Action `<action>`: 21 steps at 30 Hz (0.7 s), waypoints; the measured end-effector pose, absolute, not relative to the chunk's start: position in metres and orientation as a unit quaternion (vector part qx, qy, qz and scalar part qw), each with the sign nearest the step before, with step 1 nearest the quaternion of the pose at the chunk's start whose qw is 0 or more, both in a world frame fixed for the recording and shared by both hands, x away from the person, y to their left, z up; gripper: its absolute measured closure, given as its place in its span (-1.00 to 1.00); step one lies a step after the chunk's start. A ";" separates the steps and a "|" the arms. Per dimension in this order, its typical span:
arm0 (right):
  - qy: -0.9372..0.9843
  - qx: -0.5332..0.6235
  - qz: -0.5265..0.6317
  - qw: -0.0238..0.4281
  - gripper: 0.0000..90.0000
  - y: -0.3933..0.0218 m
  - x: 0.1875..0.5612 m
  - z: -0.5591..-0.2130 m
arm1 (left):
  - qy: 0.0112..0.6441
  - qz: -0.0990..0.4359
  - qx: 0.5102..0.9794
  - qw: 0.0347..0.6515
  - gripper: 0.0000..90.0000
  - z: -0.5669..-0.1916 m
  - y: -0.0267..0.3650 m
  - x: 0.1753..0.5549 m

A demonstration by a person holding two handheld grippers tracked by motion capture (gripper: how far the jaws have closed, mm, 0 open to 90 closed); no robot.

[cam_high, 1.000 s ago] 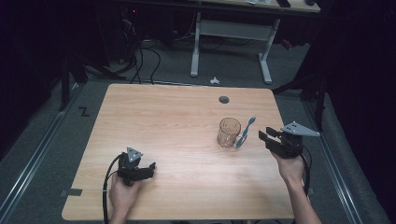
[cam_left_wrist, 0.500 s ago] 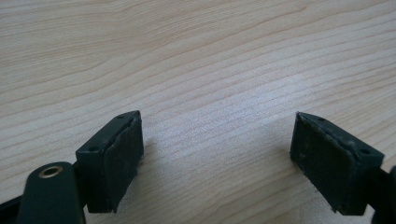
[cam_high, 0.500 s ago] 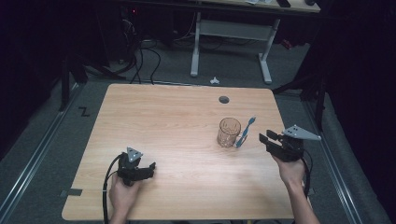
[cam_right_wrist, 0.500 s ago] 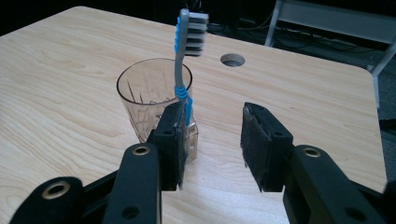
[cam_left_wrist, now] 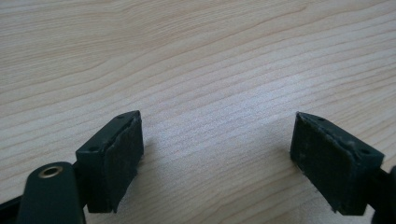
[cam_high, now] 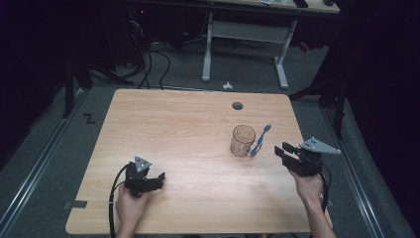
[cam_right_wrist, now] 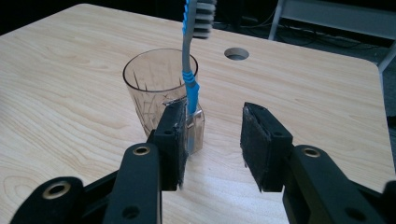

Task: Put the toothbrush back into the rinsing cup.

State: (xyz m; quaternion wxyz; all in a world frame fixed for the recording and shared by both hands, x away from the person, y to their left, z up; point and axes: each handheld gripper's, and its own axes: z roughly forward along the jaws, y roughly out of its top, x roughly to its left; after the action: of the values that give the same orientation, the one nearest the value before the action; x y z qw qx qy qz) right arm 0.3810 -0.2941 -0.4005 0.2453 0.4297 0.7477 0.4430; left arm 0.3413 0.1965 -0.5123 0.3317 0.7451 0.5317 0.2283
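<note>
A clear ribbed glass (cam_high: 242,140) stands on the right half of the wooden table (cam_high: 183,124). A blue and grey toothbrush (cam_high: 261,140) leans against its right side, bristle head up. My right gripper (cam_high: 281,150) is held just right of them, above the table, open, with nothing between its pads. In the right gripper view the toothbrush (cam_right_wrist: 189,70) stands before the glass (cam_right_wrist: 154,84), just beyond the left pad of my right gripper (cam_right_wrist: 212,126). My left gripper (cam_high: 159,179) rests open near the front left; in its own view my left gripper (cam_left_wrist: 217,140) has bare wood between the pads.
A round cable hole (cam_high: 237,105) sits in the table behind the glass. A white desk frame (cam_high: 242,34) and cables on the floor lie beyond the far edge. The table's right edge is close to my right hand (cam_high: 309,186).
My right gripper has drifted slightly toward the table's front edge. The left gripper, the glass and the toothbrush have stayed put.
</note>
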 end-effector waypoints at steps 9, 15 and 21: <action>0.745 0.434 0.445 0.243 0.36 -0.298 0.375 -0.407 | 0.532 0.228 0.745 0.332 -0.60 -0.512 0.196 0.341; 0.743 0.436 0.448 0.240 0.37 -0.298 0.372 -0.410 | 0.532 0.228 0.745 0.332 -0.60 -0.512 0.196 0.341; 0.742 0.438 0.448 0.239 0.37 -0.300 0.371 -0.412 | 0.532 0.228 0.745 0.332 -0.60 -0.512 0.196 0.341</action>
State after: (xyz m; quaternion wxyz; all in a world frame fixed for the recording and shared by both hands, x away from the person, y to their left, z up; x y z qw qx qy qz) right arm 0.3707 -0.2998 -0.4121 0.2386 0.4381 0.7422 0.4476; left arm 0.3414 0.1964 -0.5123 0.3317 0.7451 0.5317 0.2284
